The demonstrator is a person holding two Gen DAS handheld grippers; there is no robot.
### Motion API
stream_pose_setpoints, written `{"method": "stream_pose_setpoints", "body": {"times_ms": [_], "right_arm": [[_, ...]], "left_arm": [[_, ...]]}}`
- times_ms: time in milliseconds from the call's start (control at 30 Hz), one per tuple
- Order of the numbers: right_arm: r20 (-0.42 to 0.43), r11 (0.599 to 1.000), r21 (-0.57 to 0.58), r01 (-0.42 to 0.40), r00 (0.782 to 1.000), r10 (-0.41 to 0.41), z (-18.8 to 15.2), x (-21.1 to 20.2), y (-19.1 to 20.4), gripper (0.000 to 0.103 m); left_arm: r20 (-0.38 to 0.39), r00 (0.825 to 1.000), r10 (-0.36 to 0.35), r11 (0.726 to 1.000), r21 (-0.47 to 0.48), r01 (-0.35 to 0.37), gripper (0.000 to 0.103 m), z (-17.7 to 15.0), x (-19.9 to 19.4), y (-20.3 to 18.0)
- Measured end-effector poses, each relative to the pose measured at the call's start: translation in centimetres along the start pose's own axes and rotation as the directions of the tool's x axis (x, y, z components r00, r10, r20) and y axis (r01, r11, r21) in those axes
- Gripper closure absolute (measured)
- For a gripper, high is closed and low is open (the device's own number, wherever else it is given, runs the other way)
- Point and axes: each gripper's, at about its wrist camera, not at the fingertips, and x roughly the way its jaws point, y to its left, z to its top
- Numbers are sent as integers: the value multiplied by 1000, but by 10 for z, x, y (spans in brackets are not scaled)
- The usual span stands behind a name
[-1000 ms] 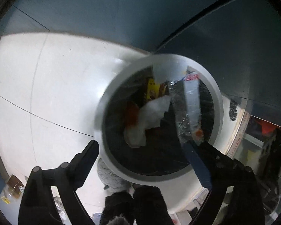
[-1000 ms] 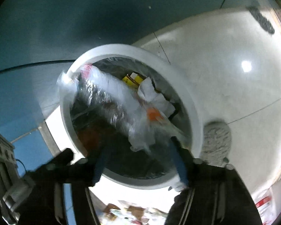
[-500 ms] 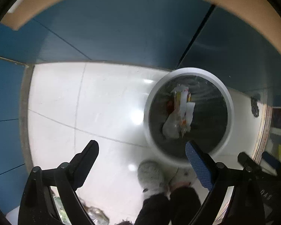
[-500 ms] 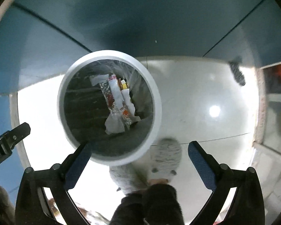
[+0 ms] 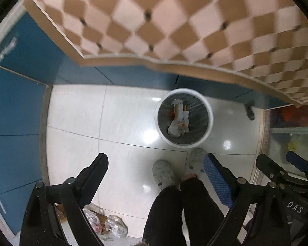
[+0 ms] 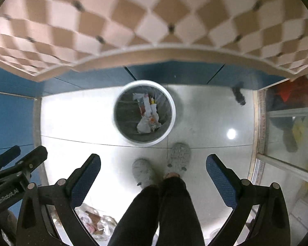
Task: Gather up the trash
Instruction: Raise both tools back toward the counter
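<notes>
A white round trash bin [image 5: 209, 110] stands on the pale tiled floor far below both grippers; it also shows in the right wrist view [image 6: 172, 110]. Inside it lie crumpled plastic wrappers and paper [image 5: 179, 120] [image 6: 147, 114]. My left gripper [image 5: 156, 166] is open and empty, high above the floor. My right gripper [image 6: 154, 164] is open and empty too, and shows at the right of the left wrist view [image 5: 277, 162]. More trash in clear plastic [image 5: 104, 225] [image 6: 94, 223] lies on the floor behind the left fingers.
A checkered tan countertop [image 5: 195, 24] [image 6: 154, 20] overhangs blue cabinets [image 5: 14, 102]. The person's legs and grey slippers [image 5: 164, 174] [image 6: 178, 157] stand just before the bin. A dark object [image 6: 239, 96] lies on the floor by the cabinet. A glass-fronted shelf [image 6: 287, 135] is at right.
Both grippers have risen far above the bin and the countertop has come into view. The plastic wrapper that was at the right gripper's fingers now lies in the bin.
</notes>
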Motion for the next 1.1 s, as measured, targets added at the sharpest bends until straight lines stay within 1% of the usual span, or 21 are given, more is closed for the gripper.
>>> {"method": "stream_pose_setpoints", "body": {"times_ms": [133,200,300,367,467,567,600,667,733,833,867,900,967,1000,1033,1067,1100], "right_arm": [[29,1000,-1,7,1000,-7,-15,-72,6,0],[35,1000,-5,2,999,-1,-25,-107,9,0],[66,1000,-22,-5,998,6,-40,-155,14,0],[85,999,-19,-26,996,28,-47,-184,16,0],[133,998,-11,-61,989,61,-51,-223,15,0],[196,994,24,-108,975,101,-41,-254,8,0],[218,991,45,-126,969,113,-33,-265,3,0],[252,984,82,-159,959,134,-14,-282,-7,0],[291,981,102,-167,948,131,8,-291,-17,0],[337,977,140,-163,935,108,54,-301,-46,0],[346,975,148,-166,932,106,66,-301,-54,0],[355,973,158,-170,929,105,85,-298,-67,0],[369,968,172,-183,923,109,128,-288,-86,0],[371,967,175,-185,922,109,146,-281,-88,0],[368,966,180,-185,924,108,166,-272,-96,2],[355,964,187,-188,928,112,191,-257,-104,11],[343,963,191,-191,932,117,207,-246,-108,23]], "left_arm": [[22,1000,-15,1000,18,14,8,-9,-58,3],[47,999,-27,999,23,26,8,-18,-90,7],[72,997,-4,1000,26,2,8,-30,-127,10],[105,994,9,999,36,-12,8,-34,-149,11],[166,986,-7,999,39,1,8,-28,-179,12],[243,970,-14,1000,19,10,8,-6,-204,10],[271,962,-23,1000,11,21,8,7,-210,9],[297,954,-37,999,12,35,0,31,-218,8],[315,949,-32,999,3,32,0,57,-223,2],[343,939,35,999,-34,-24,0,97,-224,-7],[352,933,72,997,-54,-56,0,113,-220,-11],[353,929,108,994,-68,-90,0,126,-217,-16],[336,924,185,982,-91,-163,0,156,-199,-29],[317,924,215,976,-99,-193,0,169,-192,-32],[293,927,233,972,-102,-212,0,182,-183,-37],[275,931,241,970,-103,-221,0,192,-177,-40],[249,934,256,966,-105,-237,0,207,-166,-46]]}}
